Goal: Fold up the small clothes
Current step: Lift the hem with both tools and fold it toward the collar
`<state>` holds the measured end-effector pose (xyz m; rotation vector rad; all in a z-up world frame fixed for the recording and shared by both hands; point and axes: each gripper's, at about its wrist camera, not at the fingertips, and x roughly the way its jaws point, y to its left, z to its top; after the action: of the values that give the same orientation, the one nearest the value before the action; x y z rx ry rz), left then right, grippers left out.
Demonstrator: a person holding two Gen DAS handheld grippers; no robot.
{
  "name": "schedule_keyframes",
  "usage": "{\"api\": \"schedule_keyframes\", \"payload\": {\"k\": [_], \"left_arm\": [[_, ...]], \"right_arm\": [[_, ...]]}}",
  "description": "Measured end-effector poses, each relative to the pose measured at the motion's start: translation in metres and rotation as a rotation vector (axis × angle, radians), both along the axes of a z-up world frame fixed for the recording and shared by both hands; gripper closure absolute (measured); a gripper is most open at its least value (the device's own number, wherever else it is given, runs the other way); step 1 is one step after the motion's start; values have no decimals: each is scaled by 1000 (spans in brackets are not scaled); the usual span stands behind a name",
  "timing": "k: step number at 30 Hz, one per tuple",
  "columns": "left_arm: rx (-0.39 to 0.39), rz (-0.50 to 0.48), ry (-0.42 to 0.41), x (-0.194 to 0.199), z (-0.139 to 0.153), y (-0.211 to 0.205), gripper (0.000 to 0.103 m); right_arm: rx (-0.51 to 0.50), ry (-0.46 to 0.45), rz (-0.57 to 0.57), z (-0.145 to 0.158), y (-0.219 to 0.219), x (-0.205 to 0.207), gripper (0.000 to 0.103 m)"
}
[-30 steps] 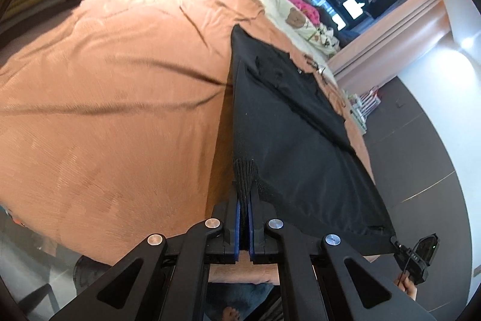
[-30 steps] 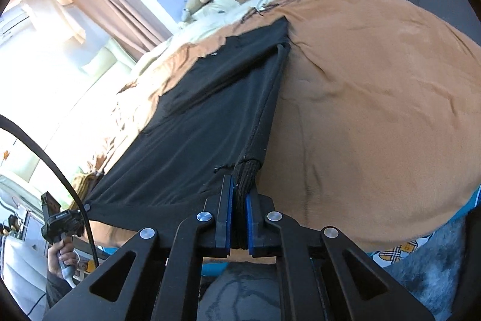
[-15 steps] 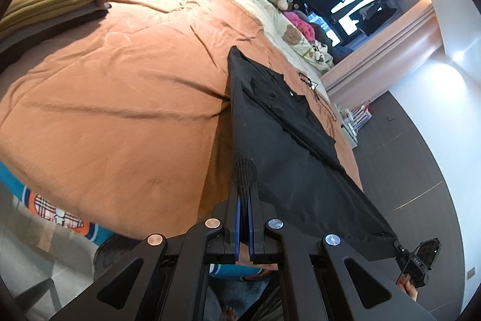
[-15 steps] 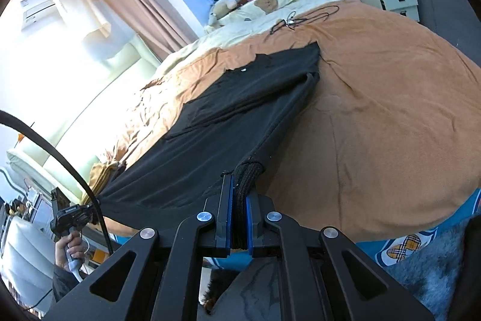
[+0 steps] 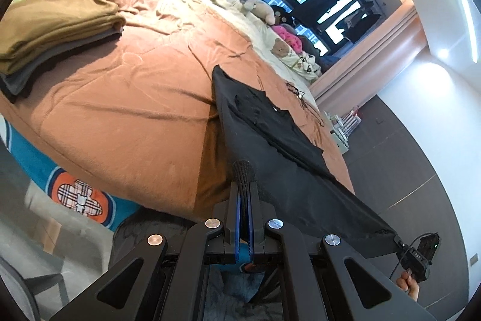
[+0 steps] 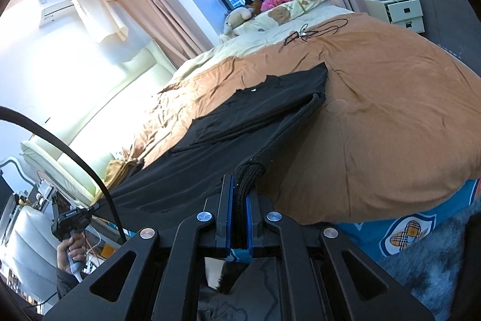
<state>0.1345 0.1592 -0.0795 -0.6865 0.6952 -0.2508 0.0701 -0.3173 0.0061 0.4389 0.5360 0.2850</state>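
Left gripper and right gripper each have jaws clamped on a bunched hem corner of the black garment, which stretches ahead across the bed.

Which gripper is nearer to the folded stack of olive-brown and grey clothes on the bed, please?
Left. The left gripper grips the black garment on the side where the folded stack of olive-brown and grey clothes lies; the right gripper holds the garment's opposite corner, farther away.

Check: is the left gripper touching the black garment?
Touching. The left wrist view shows the left gripper shut on a bunched corner of the black garment, fabric pinched between its pads.
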Motion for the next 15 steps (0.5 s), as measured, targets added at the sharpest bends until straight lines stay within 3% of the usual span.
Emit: {"api": "schedule_keyframes", "payload": {"k": [15], "left_arm": [[1, -2, -41, -50, 11, -5, 100]], "right_arm": [[37, -35, 2, -16, -7, -45, 100]]}}
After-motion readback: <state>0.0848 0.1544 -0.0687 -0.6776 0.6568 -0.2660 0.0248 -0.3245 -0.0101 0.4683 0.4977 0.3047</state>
